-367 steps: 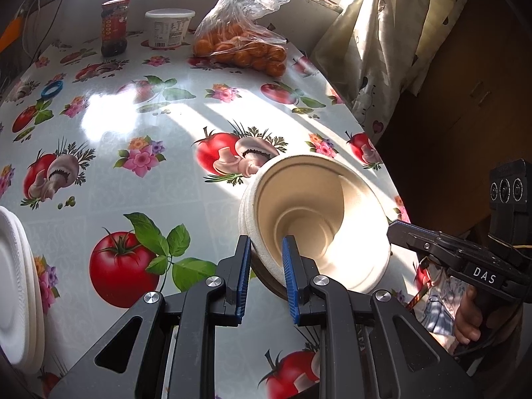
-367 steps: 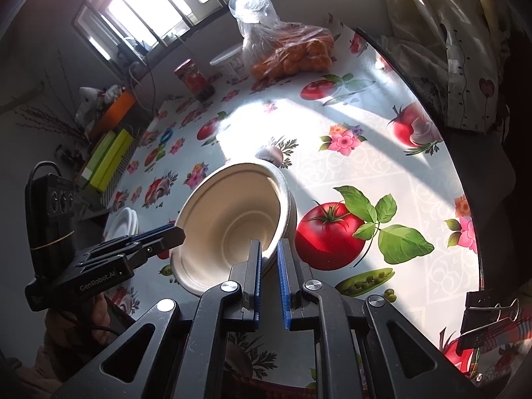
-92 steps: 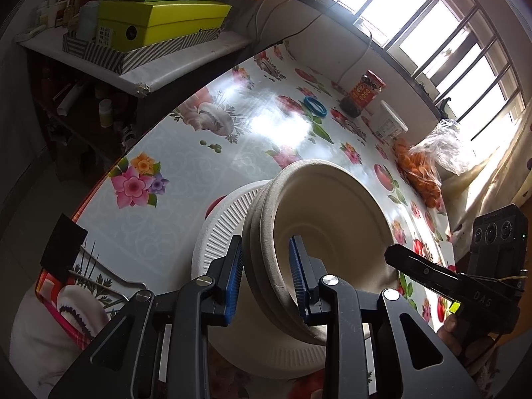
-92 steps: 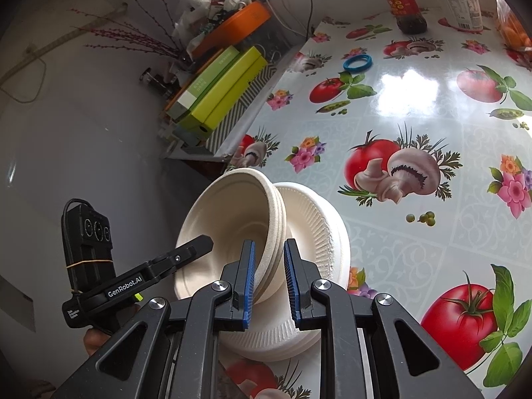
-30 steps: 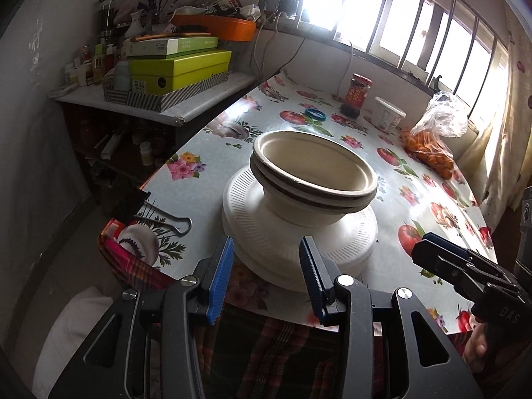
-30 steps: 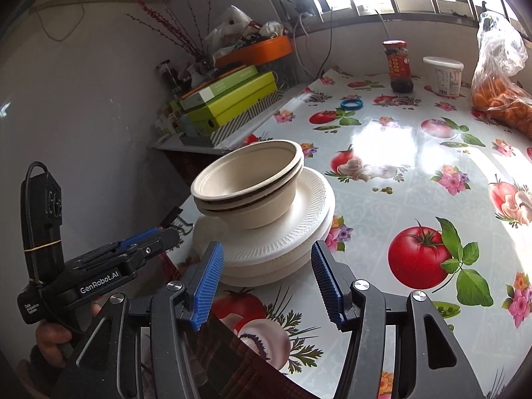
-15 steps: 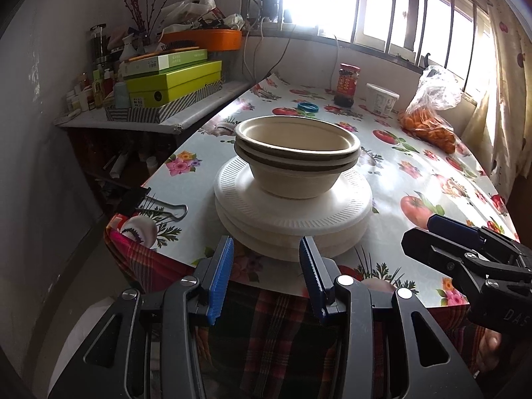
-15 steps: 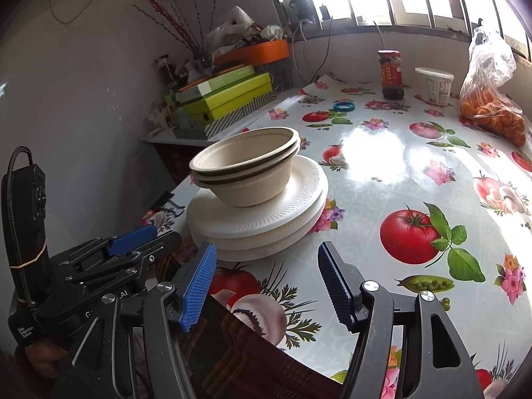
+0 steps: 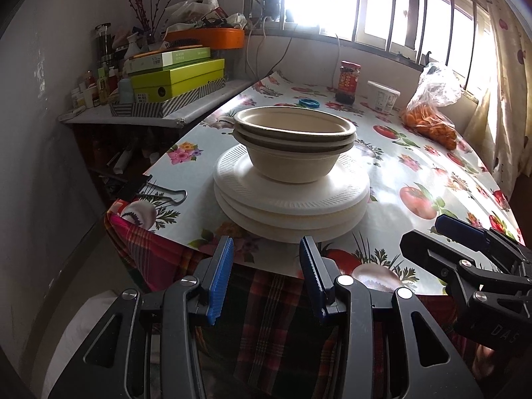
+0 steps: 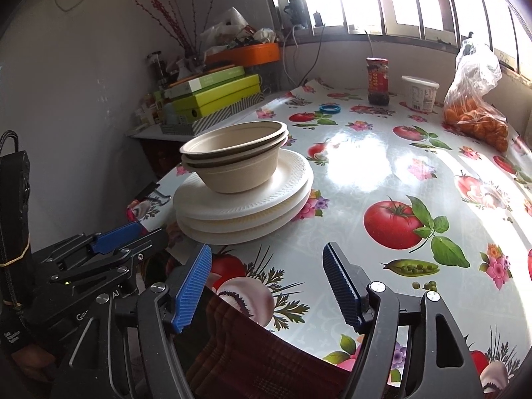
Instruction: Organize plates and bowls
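Near counter (image 10: 382,179) corner, bowls (image 9: 294,143) nested on stacked plates (image 9: 292,202); left tongs (image 9: 266,279) parted, empty; right tongs (image 10: 266,286) just widened, empty.

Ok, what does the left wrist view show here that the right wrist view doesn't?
Only the left wrist view shows the curtain at the right and the floor below the table corner. Only the right wrist view shows the pea pod print on the near tablecloth. Both share the stacked bowls on the plates, the jar, the bag of oranges, and both open, empty grippers.
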Tool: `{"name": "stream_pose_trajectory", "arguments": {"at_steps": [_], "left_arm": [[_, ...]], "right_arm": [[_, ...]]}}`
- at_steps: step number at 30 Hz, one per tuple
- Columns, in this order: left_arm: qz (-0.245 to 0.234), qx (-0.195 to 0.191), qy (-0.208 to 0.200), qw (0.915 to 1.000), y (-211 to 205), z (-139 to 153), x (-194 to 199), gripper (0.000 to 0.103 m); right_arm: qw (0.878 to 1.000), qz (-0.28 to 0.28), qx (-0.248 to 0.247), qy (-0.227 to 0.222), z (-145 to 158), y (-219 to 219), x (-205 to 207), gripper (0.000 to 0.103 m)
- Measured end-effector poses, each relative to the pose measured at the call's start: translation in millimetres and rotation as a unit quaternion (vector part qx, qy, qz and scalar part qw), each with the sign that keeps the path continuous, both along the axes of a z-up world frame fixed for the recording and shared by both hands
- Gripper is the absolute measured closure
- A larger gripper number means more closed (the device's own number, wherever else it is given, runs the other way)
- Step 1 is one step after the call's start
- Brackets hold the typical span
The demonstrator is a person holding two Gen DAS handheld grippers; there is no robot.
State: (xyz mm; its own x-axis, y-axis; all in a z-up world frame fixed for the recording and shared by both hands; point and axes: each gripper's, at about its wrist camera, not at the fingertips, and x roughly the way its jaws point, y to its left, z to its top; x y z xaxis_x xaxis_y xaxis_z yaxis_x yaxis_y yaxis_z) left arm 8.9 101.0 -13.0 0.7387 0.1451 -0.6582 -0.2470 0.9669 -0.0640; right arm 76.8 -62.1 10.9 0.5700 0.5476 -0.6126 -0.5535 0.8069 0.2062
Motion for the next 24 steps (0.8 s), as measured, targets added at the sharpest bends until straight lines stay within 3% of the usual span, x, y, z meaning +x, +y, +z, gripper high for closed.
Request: {"name": "stream_pose_trajectory", "arguments": {"at_steps": [24], "left_arm": [[0.0, 0.038, 0.015, 0.9991, -13, -11, 1, 0.061]], "right_arm": [[0.999, -0.029, -0.014, -0.006, -11, 0, -8, 0.031]]}}
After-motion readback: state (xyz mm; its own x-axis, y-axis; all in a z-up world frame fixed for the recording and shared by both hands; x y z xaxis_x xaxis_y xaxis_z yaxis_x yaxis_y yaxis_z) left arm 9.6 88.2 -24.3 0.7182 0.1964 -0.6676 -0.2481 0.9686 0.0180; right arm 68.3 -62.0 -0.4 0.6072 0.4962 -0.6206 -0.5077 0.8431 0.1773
